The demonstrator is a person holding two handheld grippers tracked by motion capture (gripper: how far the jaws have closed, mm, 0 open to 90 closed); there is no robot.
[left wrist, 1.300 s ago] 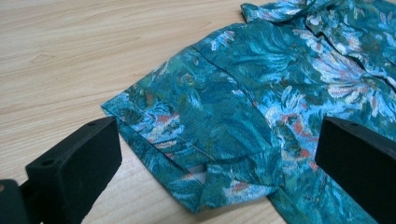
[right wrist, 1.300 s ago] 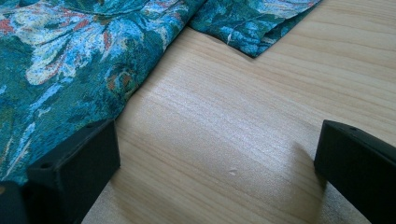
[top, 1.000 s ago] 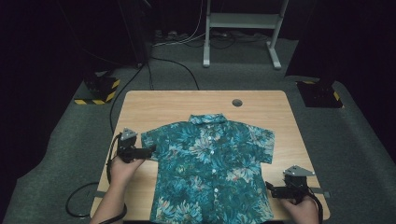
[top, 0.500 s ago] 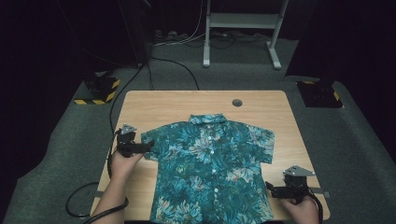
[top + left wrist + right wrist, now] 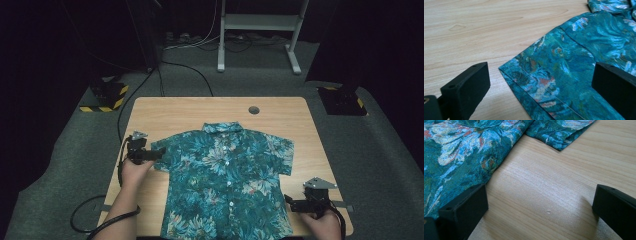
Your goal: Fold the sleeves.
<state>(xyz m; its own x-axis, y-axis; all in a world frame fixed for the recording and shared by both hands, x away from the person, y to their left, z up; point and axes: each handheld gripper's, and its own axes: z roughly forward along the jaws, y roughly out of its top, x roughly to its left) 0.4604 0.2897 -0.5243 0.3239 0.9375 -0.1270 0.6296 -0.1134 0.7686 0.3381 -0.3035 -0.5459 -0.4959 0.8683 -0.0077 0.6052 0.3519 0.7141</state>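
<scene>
Flat on the wooden counter (image 5: 165, 112) lies a teal short-sleeved shirt (image 5: 227, 182) with a floral print, buttoned down the front, collar toward the far edge and hem at the near edge. It lies spread out, both sleeves out to the sides.

At the shirt's left sleeve, the left claw (image 5: 155, 155) is held by the person's left hand (image 5: 132, 172). In the left gripper view its jaws stand wide apart, with the hemmed end of the sleeve (image 5: 536, 82) lying on the wood between them; one jaw is over bare wood, the other over the fabric. Neither jaw is seen pinching the cloth.

Near the front right corner of the counter, the right claw (image 5: 290, 202) sits just beside the shirt's lower right edge, held by the right hand (image 5: 322, 225). In the right gripper view its jaws are also spread wide, with bare wood between them; the shirt's side edge (image 5: 496, 167) runs up to the jaw on that view's left, and whether they touch cannot be told.

A small round grommet (image 5: 254, 109) is set into the counter near the far edge, well apart from the shirt.
</scene>
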